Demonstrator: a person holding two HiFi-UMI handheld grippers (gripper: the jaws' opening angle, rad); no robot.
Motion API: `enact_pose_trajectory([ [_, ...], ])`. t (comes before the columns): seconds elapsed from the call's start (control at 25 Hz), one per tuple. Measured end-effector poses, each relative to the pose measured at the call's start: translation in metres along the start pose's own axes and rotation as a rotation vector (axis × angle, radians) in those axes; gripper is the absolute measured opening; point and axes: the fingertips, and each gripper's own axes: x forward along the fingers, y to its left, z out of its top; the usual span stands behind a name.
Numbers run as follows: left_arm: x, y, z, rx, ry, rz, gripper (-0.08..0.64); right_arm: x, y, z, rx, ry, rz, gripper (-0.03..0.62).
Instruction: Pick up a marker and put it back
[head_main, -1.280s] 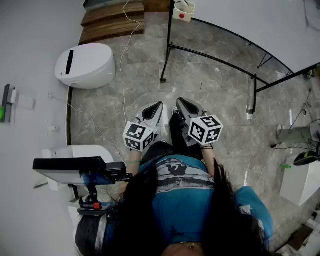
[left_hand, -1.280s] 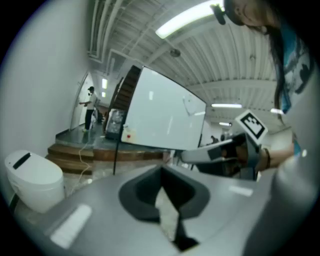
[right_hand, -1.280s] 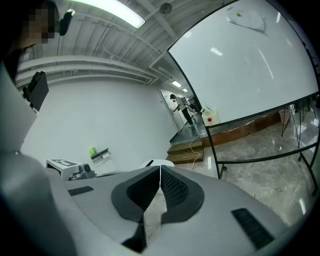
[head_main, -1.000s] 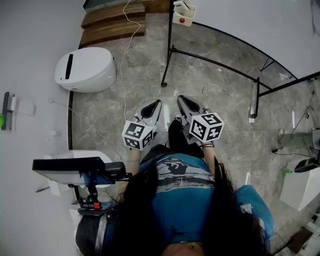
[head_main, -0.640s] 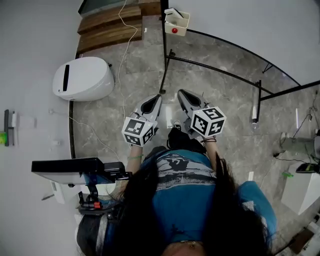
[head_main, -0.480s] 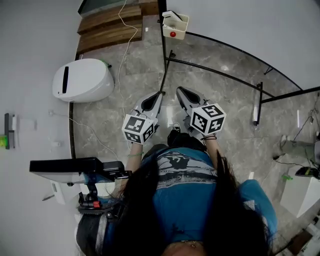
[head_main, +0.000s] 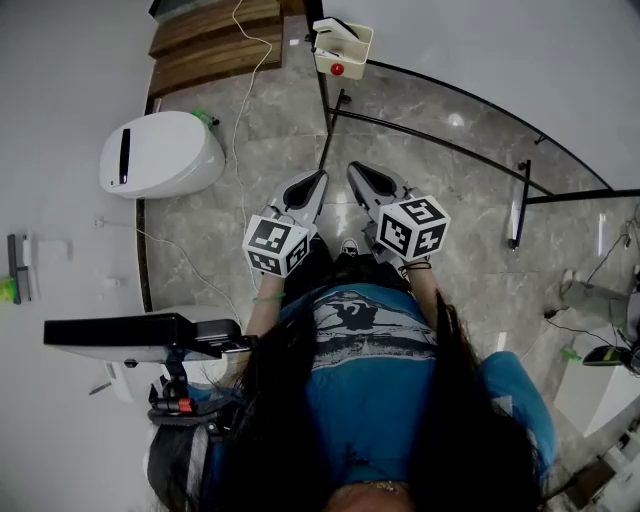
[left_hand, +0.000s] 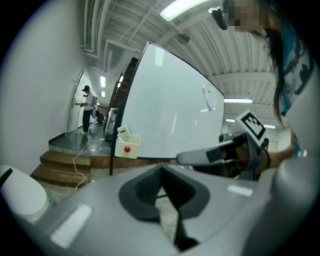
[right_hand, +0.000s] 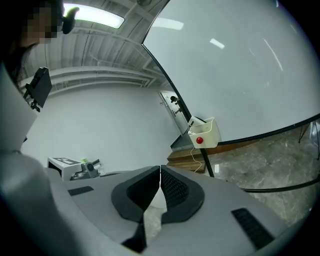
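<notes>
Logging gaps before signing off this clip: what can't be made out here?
Marker: none identifiable; the cream box at the whiteboard's corner is too small in every view to show its contents.
Whiteboard: the head view's top edge cuts it off.
Floor beneath the person: hidden in the head view by the torso.

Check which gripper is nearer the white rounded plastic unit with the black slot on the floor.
Left. The left gripper is on the side toward the white rounded plastic unit, though clearly apart from it. The right gripper sits beyond the left one, farther off.
</notes>
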Motion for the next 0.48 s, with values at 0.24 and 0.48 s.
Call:
enact_pose_trajectory([
  [0.24, 0.019, 0.019, 0.0, -0.002, 0.029, -0.005, 0.003, 0.019, -0.018, 0.01, -0.014, 0.001, -0.015, 0.014],
  [0.48, 0.041, 0.061, 0.01, 0.008, 0.037, -0.025, 0.003, 0.058, -0.034, 0.031, -0.066, -0.009, -0.045, 0.014],
])
